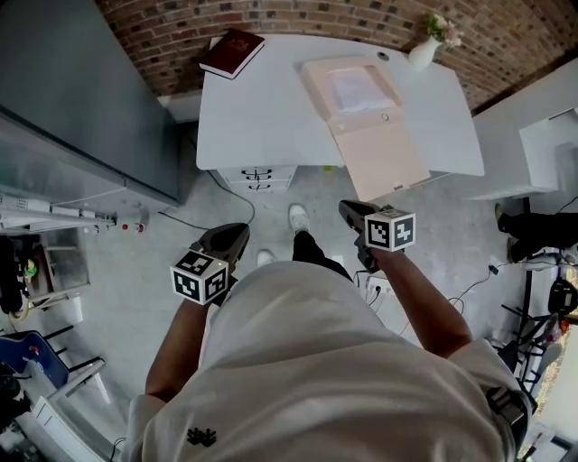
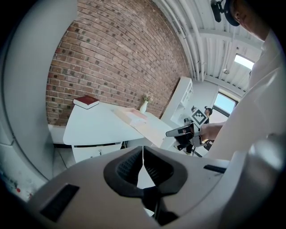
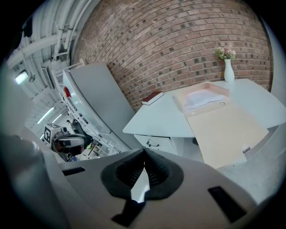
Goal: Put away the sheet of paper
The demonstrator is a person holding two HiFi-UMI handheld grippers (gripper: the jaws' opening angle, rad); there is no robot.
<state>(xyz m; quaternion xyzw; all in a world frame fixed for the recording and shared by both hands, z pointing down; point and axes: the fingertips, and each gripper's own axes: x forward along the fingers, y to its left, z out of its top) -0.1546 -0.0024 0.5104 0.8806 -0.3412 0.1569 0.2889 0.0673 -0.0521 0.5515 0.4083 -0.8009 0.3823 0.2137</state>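
Left gripper (image 1: pixel 233 236) and right gripper (image 1: pixel 349 208) are closed, empty, well apart from the bench (image 1: pixel 262 117); the sheet of paper (image 1: pixel 355 88) lies in the open folder (image 1: pixel 384 149), probably only closing left.

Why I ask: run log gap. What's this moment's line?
left gripper: shut, empty | right gripper: shut, empty | paper: in open box on table

Red brick wall (image 1: pixel 361 18) behind a white surface (image 1: pixel 262 108), drawers (image 1: pixel 257 176) beneath; pale grey floor (image 1: pixel 117 280); tall grey partition (image 1: pixel 81 90) at left; bright window (image 2: pixel 225 103) far off to the right.
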